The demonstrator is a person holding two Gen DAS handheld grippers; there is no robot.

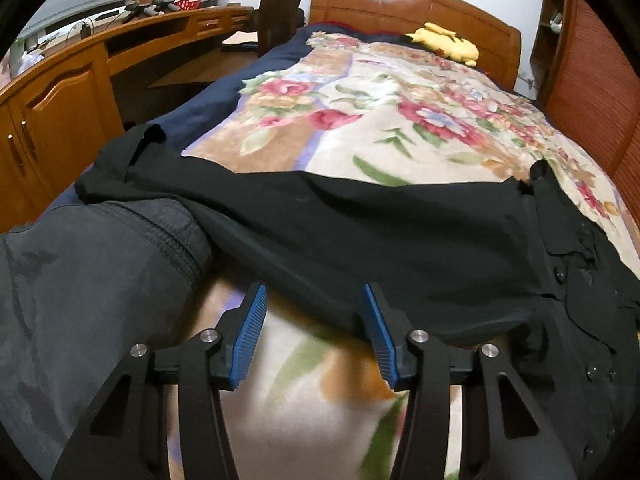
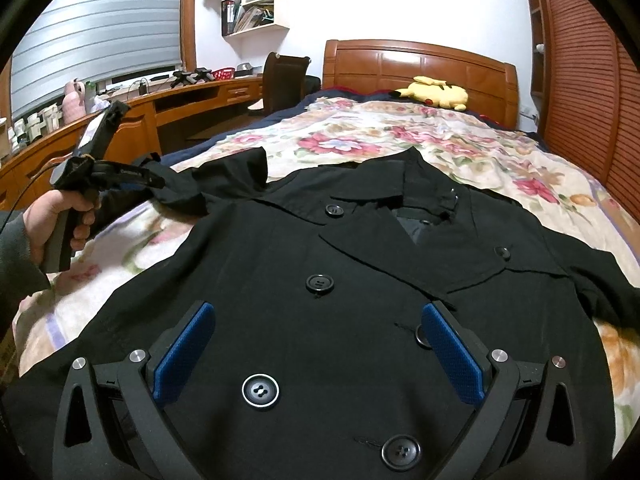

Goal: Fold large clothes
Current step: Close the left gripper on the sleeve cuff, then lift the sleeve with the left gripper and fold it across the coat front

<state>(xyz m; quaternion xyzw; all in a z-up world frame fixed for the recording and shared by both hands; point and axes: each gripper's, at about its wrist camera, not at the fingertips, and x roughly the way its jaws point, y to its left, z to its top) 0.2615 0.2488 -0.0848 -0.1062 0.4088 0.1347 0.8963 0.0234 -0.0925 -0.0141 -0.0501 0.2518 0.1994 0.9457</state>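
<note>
– Black double-breasted cloth coat (image 2: 320, 264), spread front-up across the near end of the bed, collar toward the headboard, round black buttons (image 2: 260, 390) in two rows.

– Under it?

– Cream floral plush blanket (image 2: 360, 136) over a navy sheet (image 1: 224, 96). Curved orange-brown wooden headboard (image 2: 416, 64) at the far end, with a yellow plush toy (image 2: 438, 94) lying just before it.

– And the room?

– Long curved wooden desk (image 2: 192, 96) along the left wall, crowded with small items, a red basket among them. Dark high-backed chair (image 2: 284, 76) between desk and bed. Grey slatted window blind (image 2: 92, 36) above the desk; reddish louvred wooden doors (image 2: 588, 80) on the right.

– Grippers?

– Right gripper (image 2: 316, 348) hovering over the coat's front, blue pads spread wide, nothing between them. Left gripper (image 1: 316, 320) likewise parted and holding nothing, low at the bed's left edge, its tips near the black sleeve (image 1: 320, 240) stretched sideways ahead of it.

– Anything seen only from one side?

– From the right wrist: white wall shelves (image 2: 256, 4) stacked with books, the whole coat front, and the bare left hand (image 2: 52, 224) around the left gripper's handle. From the left wrist: the sleeve's length, and a fold of dark grey fabric (image 1: 80, 300) at near left, touching the sleeve; hard to tell what garment.
</note>
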